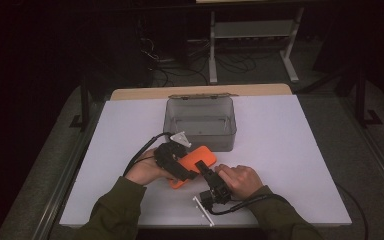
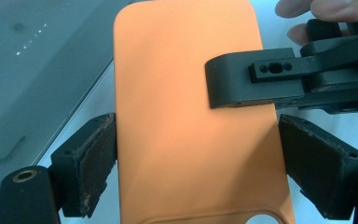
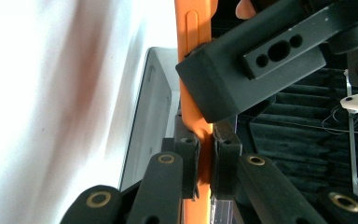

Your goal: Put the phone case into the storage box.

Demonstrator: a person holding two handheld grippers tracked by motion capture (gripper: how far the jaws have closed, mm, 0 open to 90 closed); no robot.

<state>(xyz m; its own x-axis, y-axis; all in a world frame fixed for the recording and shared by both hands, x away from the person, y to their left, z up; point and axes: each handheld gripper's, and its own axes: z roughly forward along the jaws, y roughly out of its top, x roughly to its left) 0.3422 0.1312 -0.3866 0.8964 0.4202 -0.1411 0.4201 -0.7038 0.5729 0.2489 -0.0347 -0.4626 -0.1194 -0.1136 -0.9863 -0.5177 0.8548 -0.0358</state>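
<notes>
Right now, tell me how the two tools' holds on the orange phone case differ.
The left tool spans the orange phone case across its width, jaws spread wide against its two long sides. The right tool pinches the case through its thin edge, jaws nearly together. The left tool sees the case's flat back; the right tool sees it edge-on. Both grip the same case.

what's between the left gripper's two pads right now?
The orange phone case, spanning the gap between the left gripper pads in the left gripper view. The right gripper pinches its edge, seen in the right gripper view.
</notes>
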